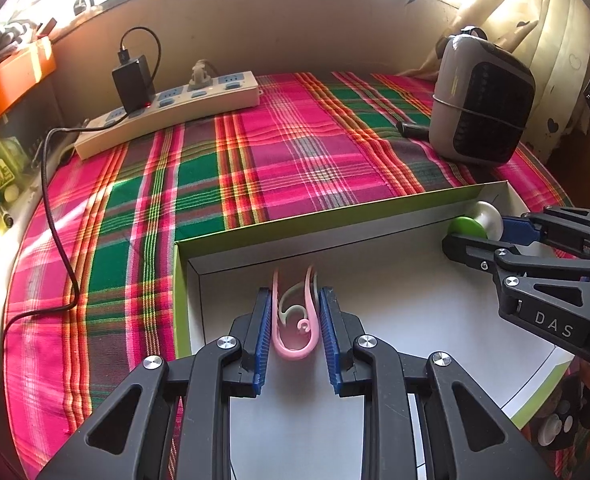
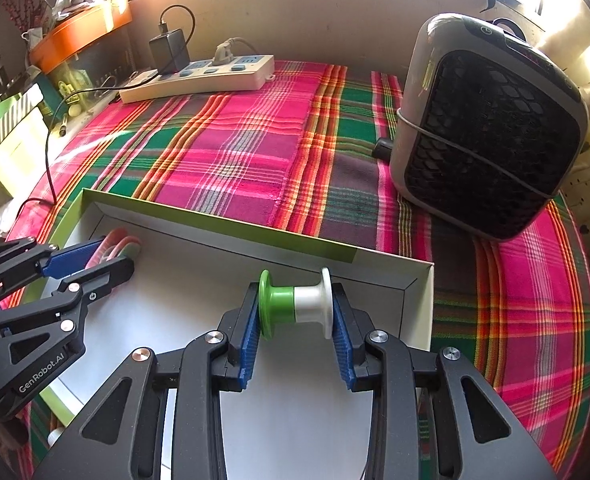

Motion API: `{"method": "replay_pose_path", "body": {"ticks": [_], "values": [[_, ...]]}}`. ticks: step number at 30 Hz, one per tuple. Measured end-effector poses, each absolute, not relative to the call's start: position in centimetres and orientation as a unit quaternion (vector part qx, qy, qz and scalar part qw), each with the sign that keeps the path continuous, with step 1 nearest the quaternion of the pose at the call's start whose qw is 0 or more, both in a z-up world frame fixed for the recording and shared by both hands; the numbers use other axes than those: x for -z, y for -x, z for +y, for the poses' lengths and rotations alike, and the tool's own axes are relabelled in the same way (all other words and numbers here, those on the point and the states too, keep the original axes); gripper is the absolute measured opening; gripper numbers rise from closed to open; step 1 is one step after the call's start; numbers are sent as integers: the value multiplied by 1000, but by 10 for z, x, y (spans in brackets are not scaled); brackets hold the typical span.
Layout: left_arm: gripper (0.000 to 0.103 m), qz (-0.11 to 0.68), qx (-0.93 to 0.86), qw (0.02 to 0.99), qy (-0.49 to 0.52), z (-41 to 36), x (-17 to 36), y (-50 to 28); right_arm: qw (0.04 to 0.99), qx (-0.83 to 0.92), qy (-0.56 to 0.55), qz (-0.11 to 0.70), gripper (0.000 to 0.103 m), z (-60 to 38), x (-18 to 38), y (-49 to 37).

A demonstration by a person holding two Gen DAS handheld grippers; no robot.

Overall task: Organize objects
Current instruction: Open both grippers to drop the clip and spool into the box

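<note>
Here both grippers grip inside the box (far wall near): left gripper seemingly hooks, right gripper spool.

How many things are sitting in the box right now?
2. Pink clips at the box's left end in the left gripper; green-white spool at the right end in the right gripper. Grippers may hide others.

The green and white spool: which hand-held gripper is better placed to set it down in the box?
Right: the right hand-held gripper already clamps the spool above the box floor; the left holds pink clips.
</note>
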State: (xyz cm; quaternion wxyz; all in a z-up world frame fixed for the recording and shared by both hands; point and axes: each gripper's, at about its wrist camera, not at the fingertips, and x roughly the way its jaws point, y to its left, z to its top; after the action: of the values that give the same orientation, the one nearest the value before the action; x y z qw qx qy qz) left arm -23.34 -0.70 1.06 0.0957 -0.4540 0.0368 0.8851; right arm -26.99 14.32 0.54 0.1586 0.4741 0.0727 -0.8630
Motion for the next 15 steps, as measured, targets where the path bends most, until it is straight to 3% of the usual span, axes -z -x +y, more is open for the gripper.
{"method": "replay_pose_path", "body": {"ticks": [5,13,15], "values": [[24,37,-885,96,454,-5,-11,233,157,863,-475,72,34,143,-5,268],[35,38,-885,98,454,-7,-12,234,155,863,-476,70,35,144,-4,270],[37,36,-885,97,454,-9,-12,234,156,862,-477,68,43,144,-4,270]]}}
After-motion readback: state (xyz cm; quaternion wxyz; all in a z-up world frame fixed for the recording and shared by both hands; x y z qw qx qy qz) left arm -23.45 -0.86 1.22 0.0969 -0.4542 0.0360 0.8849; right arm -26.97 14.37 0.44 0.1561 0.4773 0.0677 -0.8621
